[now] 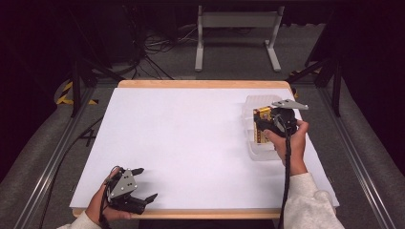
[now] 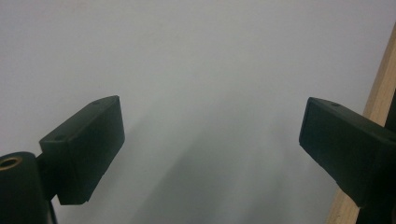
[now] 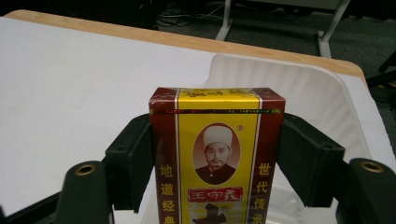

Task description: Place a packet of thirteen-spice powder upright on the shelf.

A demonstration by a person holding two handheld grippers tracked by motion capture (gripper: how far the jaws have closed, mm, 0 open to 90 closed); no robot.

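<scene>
A yellow and dark red box (image 3: 217,149) with Chinese print and a portrait label stands upright between the jaws of my right gripper (image 3: 215,161), which is shut on its two sides. From above, that box (image 1: 261,128) and my right gripper (image 1: 267,125) hang over a clear plastic tray (image 1: 253,102) at the table's right side. The tray's ribbed wall (image 3: 299,88) rises behind the box. My left gripper (image 1: 143,183) rests at the near left corner, open, with only white table between its fingers (image 2: 88,144).
The white table (image 1: 191,143) has a wooden edge (image 2: 380,98) close beside my left gripper. A metal stand (image 1: 236,33) and cables lie on the floor beyond the far edge.
</scene>
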